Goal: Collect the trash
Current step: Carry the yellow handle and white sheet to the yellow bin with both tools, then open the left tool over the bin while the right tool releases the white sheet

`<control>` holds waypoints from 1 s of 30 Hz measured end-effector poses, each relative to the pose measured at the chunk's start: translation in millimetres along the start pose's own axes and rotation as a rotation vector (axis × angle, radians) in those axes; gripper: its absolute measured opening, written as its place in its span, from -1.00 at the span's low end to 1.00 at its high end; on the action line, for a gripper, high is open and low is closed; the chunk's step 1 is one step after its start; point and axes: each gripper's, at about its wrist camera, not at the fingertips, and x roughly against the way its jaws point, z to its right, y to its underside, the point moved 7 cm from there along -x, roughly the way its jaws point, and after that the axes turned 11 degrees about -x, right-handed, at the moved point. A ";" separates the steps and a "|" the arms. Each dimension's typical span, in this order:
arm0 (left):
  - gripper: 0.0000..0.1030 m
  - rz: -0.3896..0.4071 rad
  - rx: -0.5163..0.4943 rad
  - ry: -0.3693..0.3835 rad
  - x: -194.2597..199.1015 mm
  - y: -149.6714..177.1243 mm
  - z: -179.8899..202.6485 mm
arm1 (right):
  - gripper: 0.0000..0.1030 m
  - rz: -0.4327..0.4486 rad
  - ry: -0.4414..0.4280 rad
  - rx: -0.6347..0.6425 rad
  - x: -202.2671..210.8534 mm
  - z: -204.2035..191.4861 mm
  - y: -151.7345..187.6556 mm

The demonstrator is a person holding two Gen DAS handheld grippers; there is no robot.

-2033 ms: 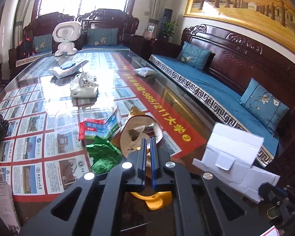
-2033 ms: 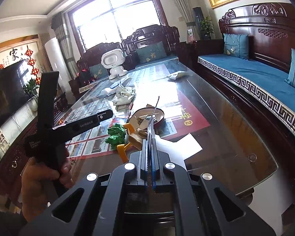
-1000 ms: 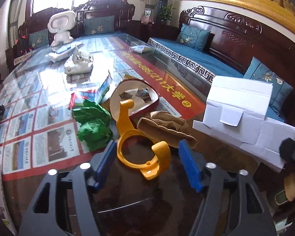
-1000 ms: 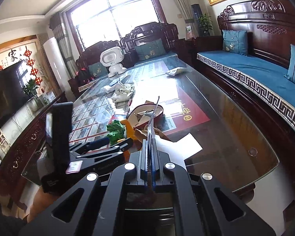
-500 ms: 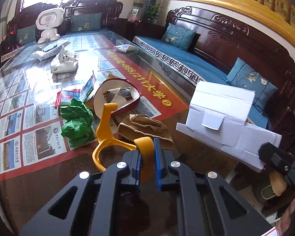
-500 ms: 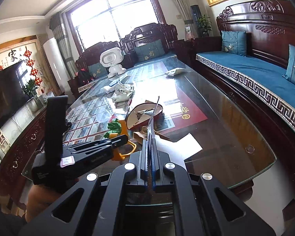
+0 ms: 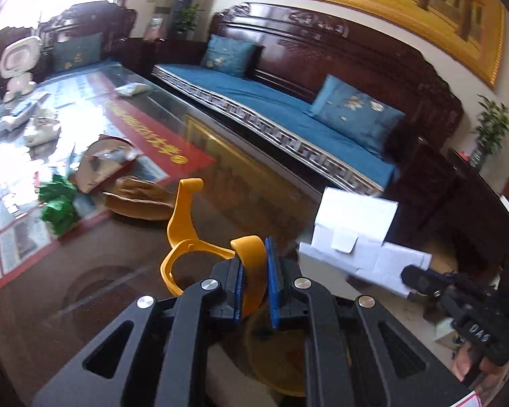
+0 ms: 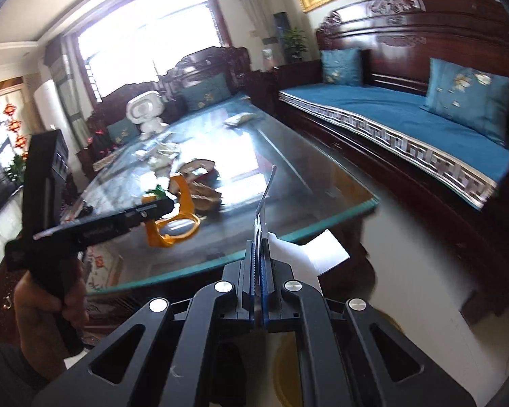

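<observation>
While the left gripper (image 7: 253, 273) clamps the yellow plastic ring holder (image 7: 186, 237), a hooked loop at frame centre, the right gripper (image 8: 258, 264) pinches flattened white cardboard (image 8: 308, 254).

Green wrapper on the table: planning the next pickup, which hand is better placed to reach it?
Probably left. The left gripper is nearer the green wrapper, though shut on the yellow plastic holder. The right gripper grips the white flattened box beyond the table edge.

Home living room, carved wooden sofa (image 8: 407, 125) with blue cushions, glass-topped table (image 8: 288, 183), framed painting (image 7: 390, 10)
</observation>
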 end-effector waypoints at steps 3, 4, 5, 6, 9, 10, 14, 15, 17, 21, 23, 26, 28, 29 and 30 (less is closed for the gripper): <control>-0.76 -0.028 -0.045 0.055 -10.1 8.4 32.7 | -0.93 -0.046 0.053 -0.027 3.7 19.8 24.4; -0.76 -0.040 -0.059 0.072 -14.0 12.6 42.9 | -0.93 -0.062 0.062 -0.033 2.9 23.5 31.6; -0.76 -0.054 -0.073 0.088 -18.3 16.8 52.3 | -0.93 -0.085 0.075 -0.041 -0.1 28.8 40.9; -0.76 -0.071 -0.085 0.105 -23.9 22.1 61.9 | -0.93 -0.099 0.087 -0.049 -2.4 33.7 48.1; -0.76 -0.120 -0.113 0.130 -37.0 37.2 82.1 | -0.93 -0.143 0.118 -0.066 -8.8 48.1 67.2; -0.76 -0.135 -0.121 0.140 -41.0 41.7 87.9 | -0.93 -0.156 0.127 -0.071 -10.3 51.9 71.7; -0.76 -0.180 -0.139 0.153 -51.6 57.8 107.2 | -0.85 -0.170 0.168 -0.107 -8.1 70.5 81.5; -0.76 -0.189 -0.147 0.154 -54.1 60.3 111.2 | -0.85 -0.161 0.169 -0.114 -5.6 72.7 80.1; -0.76 -0.199 -0.158 0.155 -57.2 64.4 118.1 | -0.83 -0.143 0.173 -0.121 -0.9 76.0 76.1; -0.76 -0.214 -0.171 0.160 -61.5 69.9 126.1 | -0.83 -0.110 0.168 -0.118 6.0 77.2 69.8; -0.76 -0.222 -0.176 0.163 -64.9 70.6 128.7 | -0.83 -0.100 0.165 -0.118 8.1 78.6 66.7; -0.76 -0.238 -0.181 0.169 -71.5 72.3 133.5 | -0.83 -0.088 0.173 -0.114 11.1 81.1 62.4; -0.76 -0.250 -0.185 0.175 -76.8 74.5 138.6 | -0.83 -0.085 0.169 -0.115 12.0 81.5 60.2; -0.76 -0.256 -0.188 0.178 -79.5 75.4 141.1 | -0.83 -0.083 0.171 -0.116 12.9 82.0 59.5; -0.76 -0.261 -0.193 0.183 -82.1 75.8 144.0 | -0.83 -0.079 0.174 -0.117 13.6 83.0 58.5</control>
